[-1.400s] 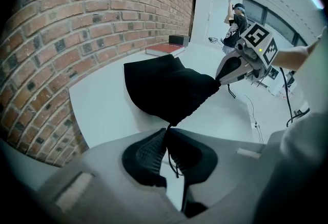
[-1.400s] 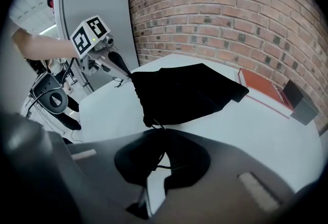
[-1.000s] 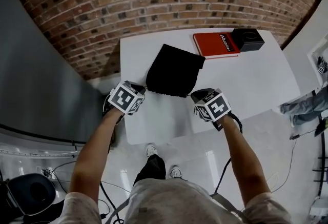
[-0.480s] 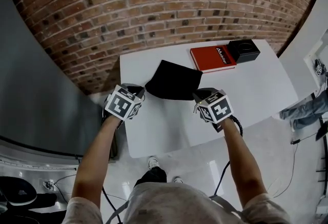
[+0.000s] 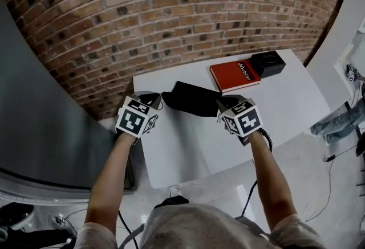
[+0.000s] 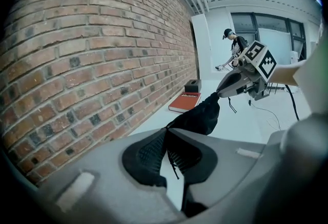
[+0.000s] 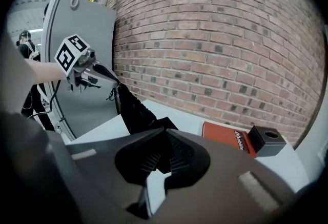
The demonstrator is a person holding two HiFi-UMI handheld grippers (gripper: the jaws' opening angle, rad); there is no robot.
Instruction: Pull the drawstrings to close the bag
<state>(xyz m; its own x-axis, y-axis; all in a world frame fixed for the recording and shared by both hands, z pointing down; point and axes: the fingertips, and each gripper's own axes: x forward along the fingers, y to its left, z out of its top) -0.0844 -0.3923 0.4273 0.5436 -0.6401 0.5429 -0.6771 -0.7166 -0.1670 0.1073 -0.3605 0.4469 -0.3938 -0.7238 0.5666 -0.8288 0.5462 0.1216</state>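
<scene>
A black drawstring bag (image 5: pixel 191 98) hangs stretched between my two grippers above the white table (image 5: pixel 274 105). My left gripper (image 5: pixel 157 98) is shut on the drawstring at the bag's left end. In the left gripper view a thin cord end (image 6: pixel 172 162) dangles below the closed jaws (image 6: pixel 165 133), and the bag (image 6: pixel 197 115) runs off to the right gripper (image 6: pixel 225 89). My right gripper (image 5: pixel 221 104) is shut on the drawstring at the right end. The right gripper view shows the bag (image 7: pixel 134 110) reaching from its jaws (image 7: pixel 165 133) up to the left gripper (image 7: pixel 115 80).
A red book (image 5: pixel 235 75) and a black box (image 5: pixel 268 64) lie at the table's far right corner, close to the brick wall (image 5: pixel 171 8). A grey panel (image 5: pixel 40 117) stands left of the table. A person (image 6: pixel 234 46) is far off in the room.
The bag has come up off the table and now hangs taut between the grippers, drawn narrower than before. Both grippers stay shut, still about the same distance apart.
</scene>
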